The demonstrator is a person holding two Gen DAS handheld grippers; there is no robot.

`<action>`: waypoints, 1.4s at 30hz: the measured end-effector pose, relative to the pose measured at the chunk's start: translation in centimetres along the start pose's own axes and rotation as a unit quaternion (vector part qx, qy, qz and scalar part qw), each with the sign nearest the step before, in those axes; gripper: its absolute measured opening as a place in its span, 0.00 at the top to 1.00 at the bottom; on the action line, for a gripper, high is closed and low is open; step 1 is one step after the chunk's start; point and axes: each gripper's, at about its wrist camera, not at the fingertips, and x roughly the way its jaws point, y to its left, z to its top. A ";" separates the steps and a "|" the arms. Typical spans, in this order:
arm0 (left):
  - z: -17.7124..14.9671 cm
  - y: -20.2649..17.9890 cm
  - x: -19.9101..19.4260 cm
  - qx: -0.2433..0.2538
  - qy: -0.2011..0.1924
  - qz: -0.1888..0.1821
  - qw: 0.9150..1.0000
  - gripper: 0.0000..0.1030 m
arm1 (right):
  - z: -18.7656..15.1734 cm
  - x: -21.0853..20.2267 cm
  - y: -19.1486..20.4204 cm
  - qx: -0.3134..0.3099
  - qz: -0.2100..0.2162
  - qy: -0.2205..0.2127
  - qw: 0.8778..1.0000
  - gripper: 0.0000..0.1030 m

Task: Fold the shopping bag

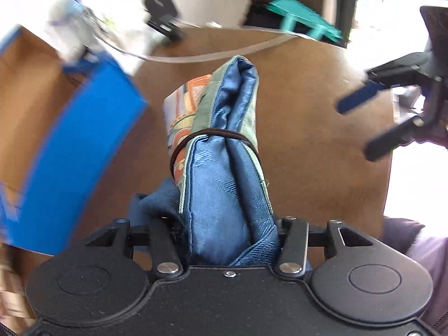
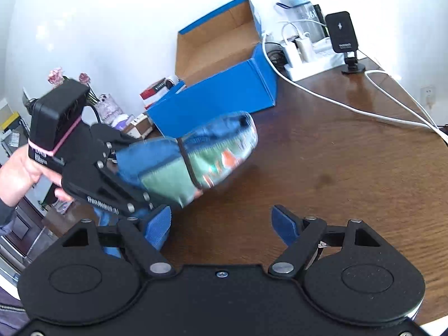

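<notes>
The folded blue fabric shopping bag (image 1: pixel 224 168), rolled into a bundle with an orange-and-green patterned panel on 1 side, was seen clamped at its near end between the jaws of the left gripper (image 1: pixel 229 240). The bundle was cinched around the middle by a thin dark elastic band (image 1: pixel 212 133). From the right wrist view the bag (image 2: pixel 196 156) was held clear above the brown wooden table (image 2: pixel 350 168), tilted, with the left gripper (image 2: pixel 131 184) gripped by a hand (image 2: pixel 16 176). The bag was blurred there.

The right gripper (image 2: pixel 221 226) was seen with jaws wide apart and nothing between its 2 blue pads (image 2: pixel 158 226). It was positioned just beside the bag, not touching it.

An open blue cardboard box (image 2: pixel 224 84) with a brown interior was located on the table behind the bag. White cables (image 2: pixel 392 112) were laid across the table's far side.
</notes>
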 end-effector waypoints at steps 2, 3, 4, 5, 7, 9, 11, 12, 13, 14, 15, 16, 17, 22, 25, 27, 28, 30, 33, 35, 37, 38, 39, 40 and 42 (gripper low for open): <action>1.0 1.8 -1.8 0.007 -0.011 0.043 0.999 0.55 | 0.3 0.3 0.2 -0.003 0.002 -0.008 1.000 0.21; 1.7 2.7 -2.7 0.011 -0.017 0.061 0.998 0.55 | 0.4 0.4 0.3 -0.003 0.004 -0.011 1.000 0.21; 2.3 3.6 -3.7 0.018 -0.021 0.084 0.996 0.55 | 0.6 0.5 0.4 -0.002 0.008 -0.014 1.000 0.21; 2.9 4.3 -4.2 0.023 -0.023 0.099 0.995 0.55 | 0.7 0.7 0.6 0.000 0.012 -0.017 1.000 0.21; 4.7 6.9 -6.0 0.046 -0.036 0.158 0.986 0.55 | 1.1 1.2 0.9 0.001 0.019 -0.023 1.000 0.21; 6.6 8.6 -7.9 0.072 -0.040 0.217 0.973 0.55 | 1.4 1.4 1.3 0.002 0.023 -0.032 0.999 0.21; 9.0 10.4 -8.8 0.079 -0.048 0.256 0.962 0.55 | 1.9 1.7 1.7 0.004 0.027 -0.047 0.999 0.21; 10.6 12.3 -9.8 0.076 -0.059 0.278 0.956 0.55 | 2.0 1.8 1.8 0.008 0.028 -0.054 0.998 0.21; 11.8 13.5 -11.0 0.067 -0.070 0.291 0.952 0.55 | 2.2 1.9 1.9 0.014 0.031 -0.062 0.998 0.20; 12.9 15.0 -12.0 0.057 -0.082 0.299 0.949 0.55 | 2.4 2.0 2.0 0.018 0.035 -0.067 0.997 0.20; 14.0 16.3 -12.8 0.050 -0.093 0.306 0.946 0.55 | 2.6 2.0 2.0 0.022 0.039 -0.073 0.996 0.20; 15.0 17.5 -13.6 0.043 -0.104 0.313 0.943 0.55 | 3.0 2.2 2.1 0.027 0.041 -0.081 0.995 0.20; 15.9 18.6 -14.4 0.042 -0.113 0.318 0.941 0.55 | 3.1 2.3 2.1 0.028 0.041 -0.084 0.995 0.20; 18.4 21.1 -15.8 0.034 -0.145 0.307 0.940 0.54 | 4.7 3.4 2.0 0.033 0.040 -0.092 0.994 0.19; 17.6 20.9 -13.1 0.054 -0.132 0.311 0.939 0.54 | 5.2 4.2 1.7 0.041 0.040 -0.097 0.994 0.19; 16.1 20.8 -10.2 0.062 -0.115 0.294 0.947 0.54 | 5.3 4.6 1.6 0.044 0.040 -0.098 0.993 0.19; 15.0 20.6 -8.5 0.071 -0.116 0.270 0.953 0.54 | 5.3 4.9 1.5 0.044 0.039 -0.096 0.994 0.19; 11.5 20.1 -4.2 0.107 -0.130 0.207 0.964 0.54 | 5.0 5.5 1.4 0.040 0.034 -0.088 0.995 0.19; 7.4 19.4 1.2 0.139 -0.108 0.159 0.971 0.54 | 4.5 6.2 1.0 0.040 0.023 -0.076 0.996 0.19; 5.1 19.2 4.6 0.151 -0.086 0.136 0.975 0.54 | 4.2 6.5 0.8 0.041 0.018 -0.071 0.996 0.19; 3.4 19.0 7.0 0.166 -0.071 0.123 0.976 0.54 | 3.9 6.8 0.4 0.044 0.011 -0.066 0.997 0.19; 2.5 19.0 8.2 0.174 -0.064 0.116 0.976 0.54 | 3.8 7.0 0.2 0.046 0.009 -0.064 0.997 0.19; 2.1 18.9 8.9 0.176 -0.064 0.113 0.976 0.54 | 3.7 7.0 0.1 0.048 0.008 -0.063 0.997 0.19; 1.7 18.9 9.5 0.178 -0.065 0.111 0.976 0.54 | 3.4 7.2 -0.1 0.051 0.003 -0.061 0.997 0.19; 1.0 18.8 11.0 0.188 -0.058 0.106 0.975 0.53 | 3.2 7.5 -0.3 0.054 -0.004 -0.056 0.997 0.19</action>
